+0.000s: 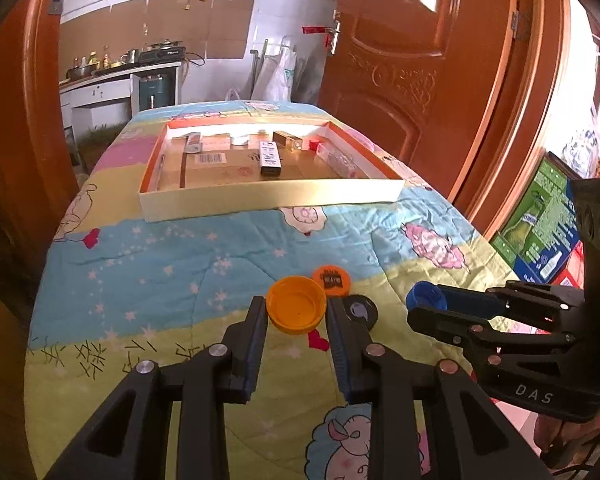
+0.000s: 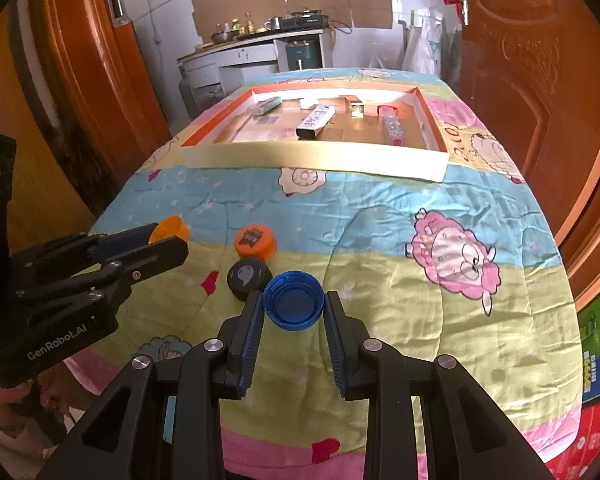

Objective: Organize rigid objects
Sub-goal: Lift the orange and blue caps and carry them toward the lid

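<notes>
Left gripper clamps the yellow cap; right gripper clamps the blue cap, both near, well short of the far tray. Grips sit at the fingertips only, so a jolt in transit could drop either cap.

"DAS" on right gripper, "GenRobot.AI" on left gripper

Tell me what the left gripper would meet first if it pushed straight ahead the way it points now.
Holding the orange cap, the left gripper would probably meet the printed orange cap lying just beyond it, or the quilt underneath; depth is hard to judge here.
</notes>
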The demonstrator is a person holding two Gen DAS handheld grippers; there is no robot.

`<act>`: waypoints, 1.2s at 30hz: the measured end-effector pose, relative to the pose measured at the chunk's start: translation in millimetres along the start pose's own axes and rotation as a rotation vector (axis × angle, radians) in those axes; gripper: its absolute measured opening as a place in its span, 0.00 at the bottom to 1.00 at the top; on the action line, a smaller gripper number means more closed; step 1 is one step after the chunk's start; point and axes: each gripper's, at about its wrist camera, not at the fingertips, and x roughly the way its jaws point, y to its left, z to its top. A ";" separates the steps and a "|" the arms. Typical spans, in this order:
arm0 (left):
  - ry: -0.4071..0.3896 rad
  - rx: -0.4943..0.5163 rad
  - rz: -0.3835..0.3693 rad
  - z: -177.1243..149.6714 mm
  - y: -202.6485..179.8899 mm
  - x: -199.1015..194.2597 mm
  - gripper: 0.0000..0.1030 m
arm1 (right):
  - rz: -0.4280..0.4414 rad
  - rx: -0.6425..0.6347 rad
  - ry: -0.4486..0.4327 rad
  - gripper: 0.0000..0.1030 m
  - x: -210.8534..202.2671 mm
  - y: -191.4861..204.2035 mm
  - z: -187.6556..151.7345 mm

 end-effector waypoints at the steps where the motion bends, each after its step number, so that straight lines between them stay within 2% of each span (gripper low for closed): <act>1: -0.001 -0.004 0.001 0.9 1.4 0.0 0.29 | 0.001 0.001 0.000 0.30 0.2 -0.5 1.1; 16: -0.005 -0.059 0.050 21.3 18.7 9.6 0.29 | 0.028 0.005 0.013 0.30 16.6 -10.1 26.7; 26: -0.001 -0.099 0.110 40.8 28.0 20.7 0.29 | -0.006 0.003 0.006 0.30 24.7 -20.7 42.7; 36: 0.009 -0.110 0.122 58.8 30.3 34.1 0.29 | -0.029 0.004 0.002 0.30 32.6 -31.0 59.0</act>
